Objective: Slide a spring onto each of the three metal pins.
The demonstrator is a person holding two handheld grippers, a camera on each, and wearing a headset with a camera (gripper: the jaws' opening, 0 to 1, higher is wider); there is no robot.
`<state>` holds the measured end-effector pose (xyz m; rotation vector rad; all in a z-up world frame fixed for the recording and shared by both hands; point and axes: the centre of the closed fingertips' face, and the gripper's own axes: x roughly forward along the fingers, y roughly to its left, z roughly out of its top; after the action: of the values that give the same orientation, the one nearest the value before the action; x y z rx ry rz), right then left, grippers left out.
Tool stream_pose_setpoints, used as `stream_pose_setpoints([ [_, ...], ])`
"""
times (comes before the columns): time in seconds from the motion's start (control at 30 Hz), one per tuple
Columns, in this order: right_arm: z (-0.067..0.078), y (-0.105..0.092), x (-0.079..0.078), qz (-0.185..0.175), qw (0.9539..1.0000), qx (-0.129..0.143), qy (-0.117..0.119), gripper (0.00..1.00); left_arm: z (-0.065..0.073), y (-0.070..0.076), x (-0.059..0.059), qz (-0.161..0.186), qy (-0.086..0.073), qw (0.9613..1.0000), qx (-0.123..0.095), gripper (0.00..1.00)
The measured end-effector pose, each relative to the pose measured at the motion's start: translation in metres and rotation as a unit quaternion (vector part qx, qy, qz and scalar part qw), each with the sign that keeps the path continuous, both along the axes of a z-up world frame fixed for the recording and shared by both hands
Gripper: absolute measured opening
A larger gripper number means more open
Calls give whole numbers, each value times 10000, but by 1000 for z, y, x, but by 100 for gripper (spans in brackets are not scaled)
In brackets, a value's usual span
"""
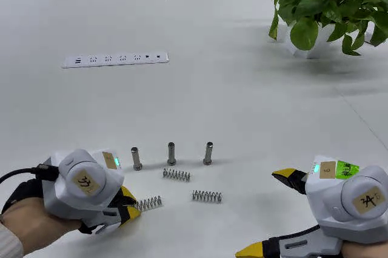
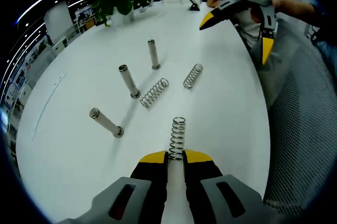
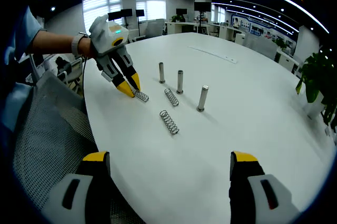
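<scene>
Beside three pins (image 1: 171, 153), left gripper (image 2: 175, 155) clamps a spring (image 2: 177, 132) — right gripper (image 3: 169, 156) jaws apart.

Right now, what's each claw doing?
Left claw: shut on a spring.
Right claw: open, holding nothing.
</scene>
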<state>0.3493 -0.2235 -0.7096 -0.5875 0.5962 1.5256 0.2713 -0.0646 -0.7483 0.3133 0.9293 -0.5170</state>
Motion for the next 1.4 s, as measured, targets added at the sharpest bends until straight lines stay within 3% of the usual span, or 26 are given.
stream_pose_setpoints([
  [0.2,-1,1,-2,10,10000,15,14,95,-1,1,-1,63,-7,10000,62,10],
  [0.37,-2,2,-3,-5,10000,37,36,95,-2,2,-2,266,-194,9994,-61,10],
  [0.53,-3,1,-5,-7,10000,20,57,95,1,0,-1,615,-431,9967,-292,10],
  [0.67,-2,1,-4,1,10000,20,35,95,2,-1,-4,764,-528,9948,-410,10],
  [0.73,0,1,-3,-18,10000,48,54,95,3,-3,-5,928,-588,9925,-532,10],
  [0.87,2,4,-3,-83,9998,116,143,94,11,-11,-2,1361,-828,9822,-998,10],
  [0.97,3,5,-5,-37,9998,110,148,94,17,-10,-3,1442,-961,9786,-1112,10],
  [1.03,5,8,-6,3,9998,114,135,94,25,-16,2,1502,-1103,9745,-1253,10],
  [1.23,8,17,-7,78,9998,110,117,92,44,-25,11,1481,-1430,9698,-1309,10],
  [1.4,15,25,-10,271,9995,137,129,88,57,-38,18,1381,-1608,9674,-1388,10],
])
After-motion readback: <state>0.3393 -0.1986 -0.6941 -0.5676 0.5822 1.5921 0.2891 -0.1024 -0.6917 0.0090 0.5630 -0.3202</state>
